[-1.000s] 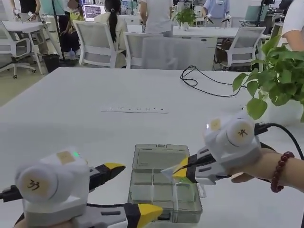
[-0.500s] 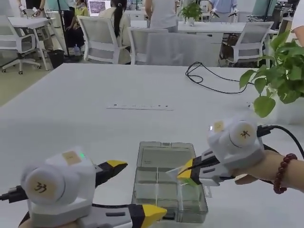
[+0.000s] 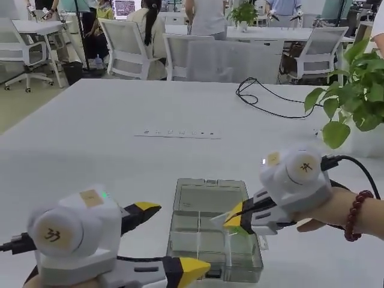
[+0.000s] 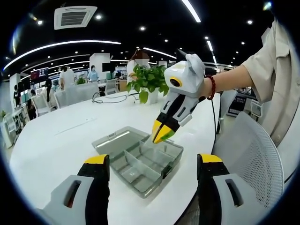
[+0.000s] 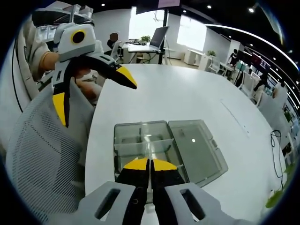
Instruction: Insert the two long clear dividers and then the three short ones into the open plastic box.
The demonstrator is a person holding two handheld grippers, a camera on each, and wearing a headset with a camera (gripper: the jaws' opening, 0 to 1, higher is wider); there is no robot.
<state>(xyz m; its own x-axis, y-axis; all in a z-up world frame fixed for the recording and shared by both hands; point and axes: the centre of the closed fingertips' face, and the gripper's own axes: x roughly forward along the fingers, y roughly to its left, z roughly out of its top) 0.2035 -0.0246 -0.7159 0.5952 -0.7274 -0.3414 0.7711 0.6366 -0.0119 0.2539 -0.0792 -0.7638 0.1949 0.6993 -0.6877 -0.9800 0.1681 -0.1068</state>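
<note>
The open clear plastic box (image 3: 186,240) lies on the white table, its lid (image 3: 210,195) folded flat on the far side. Clear dividers stand in it and split it into compartments (image 5: 133,140). My right gripper (image 3: 231,219) hovers over the box's right half, shut on a short clear divider (image 3: 228,249) that hangs down into the box. From the right gripper view the divider (image 5: 149,149) shows as a thin edge ahead of the closed tips (image 5: 150,164). My left gripper (image 3: 168,240) is open and holds nothing, just left of the box; across the box it faces the right gripper (image 4: 161,133).
A potted plant (image 3: 354,102) stands at the table's right edge, with a black cable (image 3: 264,99) behind it. A thin white strip (image 3: 177,133) lies mid-table. Chairs and people fill the room beyond. An office chair back (image 5: 42,150) is close by me.
The head camera has tilted down a little. The right gripper stays over the box's right half, and its divider now hangs more upright and lower into the box. The left gripper is unchanged.
</note>
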